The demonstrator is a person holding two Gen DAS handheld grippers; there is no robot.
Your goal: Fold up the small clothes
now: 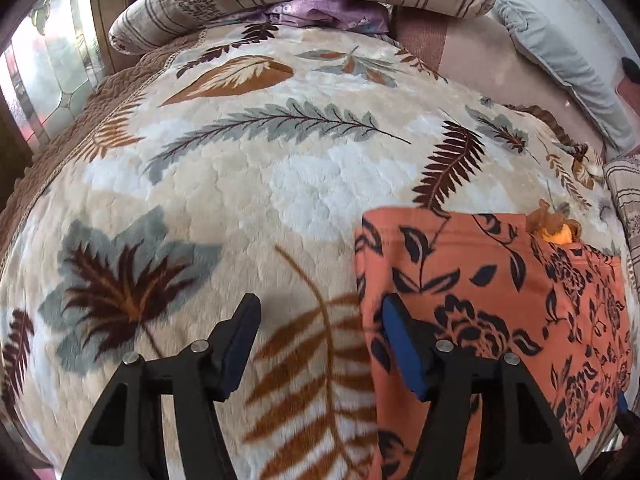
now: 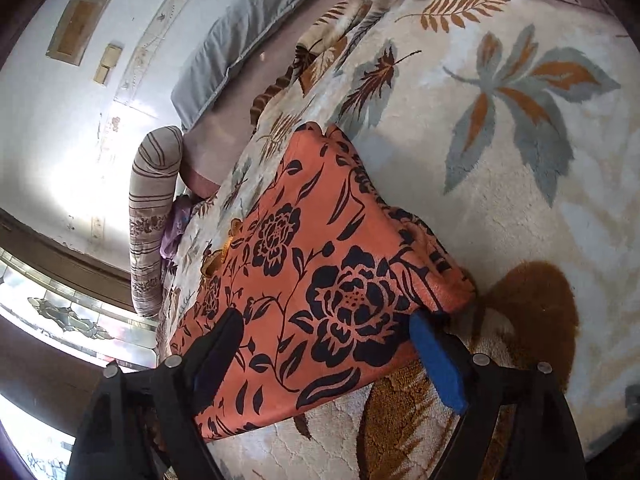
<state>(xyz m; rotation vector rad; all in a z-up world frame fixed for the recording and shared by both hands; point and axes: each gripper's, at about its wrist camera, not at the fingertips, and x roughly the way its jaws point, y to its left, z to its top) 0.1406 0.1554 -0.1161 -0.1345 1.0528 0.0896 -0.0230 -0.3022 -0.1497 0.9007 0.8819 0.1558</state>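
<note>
Blanket (image 1: 224,184), plush and leaf-printed, covers the bed; the left gripper (image 1: 320,344) hangs open above it, holding nothing. Just to its right lies the orange floral garment (image 1: 492,292), seemingly already folded, long axis running away. The right gripper (image 2: 324,348) straddles its near corner, jaws apart, nearer.
</note>
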